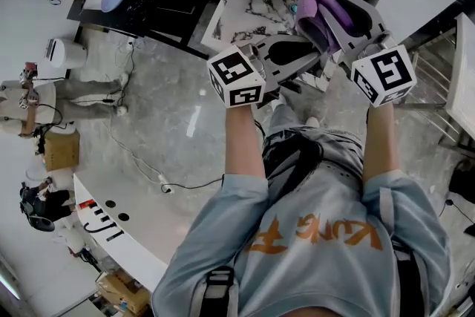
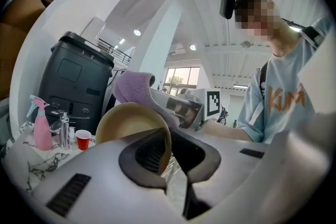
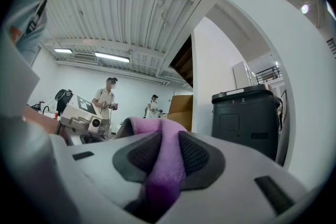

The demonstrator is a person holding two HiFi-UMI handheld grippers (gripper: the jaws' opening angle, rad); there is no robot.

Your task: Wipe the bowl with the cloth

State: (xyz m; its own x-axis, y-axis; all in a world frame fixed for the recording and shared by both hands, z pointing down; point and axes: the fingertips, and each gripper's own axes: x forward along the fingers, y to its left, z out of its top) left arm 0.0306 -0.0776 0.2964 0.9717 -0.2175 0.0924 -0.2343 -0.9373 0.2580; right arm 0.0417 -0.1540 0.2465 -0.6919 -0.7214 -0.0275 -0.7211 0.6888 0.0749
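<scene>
I hold the bowl (image 2: 126,124) and the cloth (image 1: 315,5) aloft.
Jaws of my left gripper (image 2: 170,158) pinch the tan rim; jaws of my right gripper (image 3: 165,159) pinch the purple cloth at the bowl's upper edge.

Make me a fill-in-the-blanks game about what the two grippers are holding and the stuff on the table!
1. The left gripper is shut on the rim of the round tan ____.
2. The right gripper is shut on the soft ____ cloth.
3. Beside the pink plastic spray bottle on the marble table stands a small ____ cup.

Missing words: bowl; purple; red.
</scene>
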